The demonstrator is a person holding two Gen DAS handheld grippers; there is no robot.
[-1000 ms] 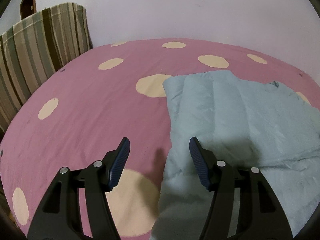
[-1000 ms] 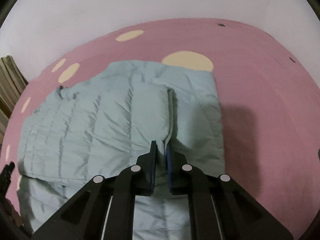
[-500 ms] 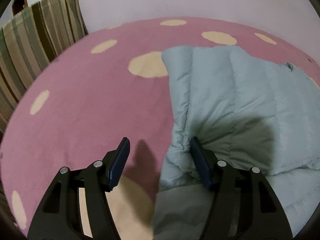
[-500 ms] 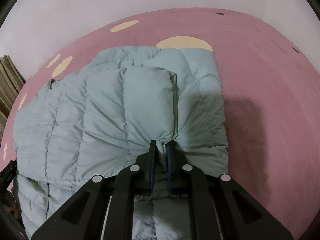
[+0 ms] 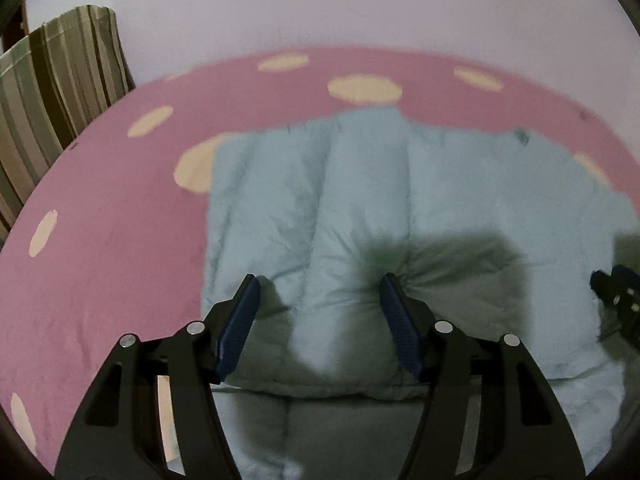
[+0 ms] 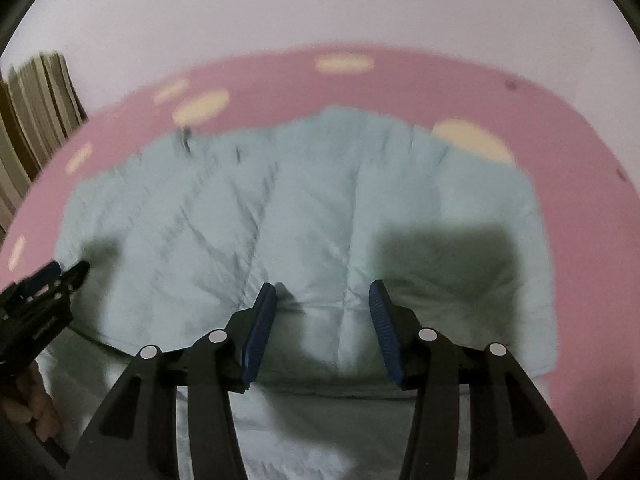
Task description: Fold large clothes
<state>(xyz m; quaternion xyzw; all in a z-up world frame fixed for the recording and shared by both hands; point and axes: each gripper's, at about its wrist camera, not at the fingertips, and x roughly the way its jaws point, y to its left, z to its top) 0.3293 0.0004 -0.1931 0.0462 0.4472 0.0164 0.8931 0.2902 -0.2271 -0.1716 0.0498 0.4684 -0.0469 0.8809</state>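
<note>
A pale blue quilted jacket lies folded on the pink bedsheet; the right wrist view shows it too. My left gripper hovers open over the jacket's left part, its pads apart from the fabric. My right gripper is opening above the folded flap, with fabric below the jaws and nothing pinched. Each gripper shows in the other's view: the right gripper at the right edge, the left gripper at the left edge with a hand behind it.
A striped cushion leans at the bed's far left corner, also in the right wrist view. A plain pale wall runs behind the bed. Bare pink sheet with cream dots surrounds the jacket.
My right gripper let go of the jacket fold and its jaws spread; the flap now lies flat. My left gripper moved right, from the sheet's edge to over the jacket.
</note>
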